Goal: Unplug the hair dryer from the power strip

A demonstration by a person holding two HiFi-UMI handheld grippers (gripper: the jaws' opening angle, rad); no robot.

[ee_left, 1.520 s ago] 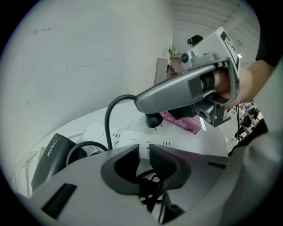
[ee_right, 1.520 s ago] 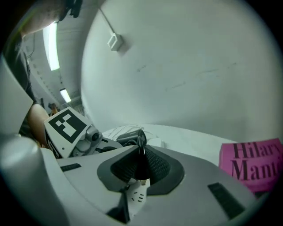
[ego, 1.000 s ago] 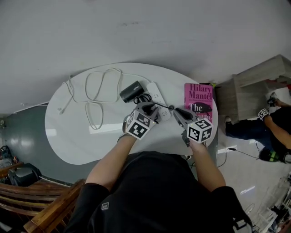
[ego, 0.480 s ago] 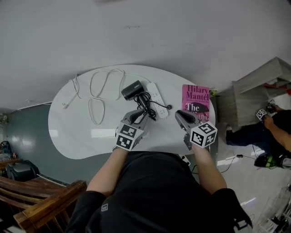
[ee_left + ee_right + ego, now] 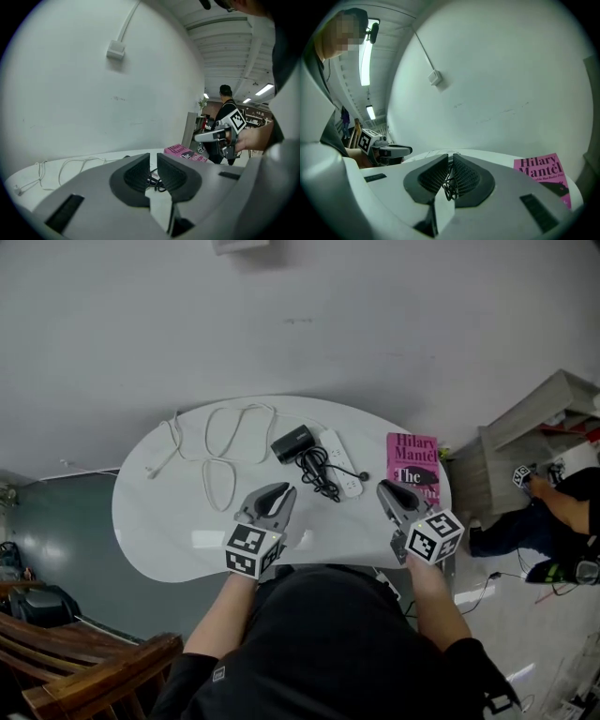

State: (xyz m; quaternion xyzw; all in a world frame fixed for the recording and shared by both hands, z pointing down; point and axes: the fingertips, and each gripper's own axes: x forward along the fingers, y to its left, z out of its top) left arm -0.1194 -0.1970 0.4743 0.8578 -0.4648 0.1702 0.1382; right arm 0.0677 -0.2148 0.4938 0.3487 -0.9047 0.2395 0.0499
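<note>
The black hair dryer (image 5: 292, 442) lies on the white oval table (image 5: 159, 521) against the white power strip (image 5: 338, 461). Its black cord (image 5: 319, 474) is bunched beside the strip, and the plug end (image 5: 364, 474) rests on the table just right of the strip, out of the sockets. My left gripper (image 5: 280, 492) hovers shut at the near edge, left of the cord. My right gripper (image 5: 385, 488) is shut and empty, to the right of the plug. Between the jaws of each gripper view I see only the distant cord (image 5: 154, 181) (image 5: 449, 186).
A pink book (image 5: 412, 458) lies at the table's right end, also showing as the book (image 5: 543, 171). A white cable (image 5: 225, 442) loops over the left half of the table. A person (image 5: 553, 512) crouches by a shelf at the far right. A wooden chair (image 5: 84, 681) stands near left.
Both grippers have drawn back from the power strip toward the near table edge and apart from each other. The plug now lies free on the table beside the strip.
</note>
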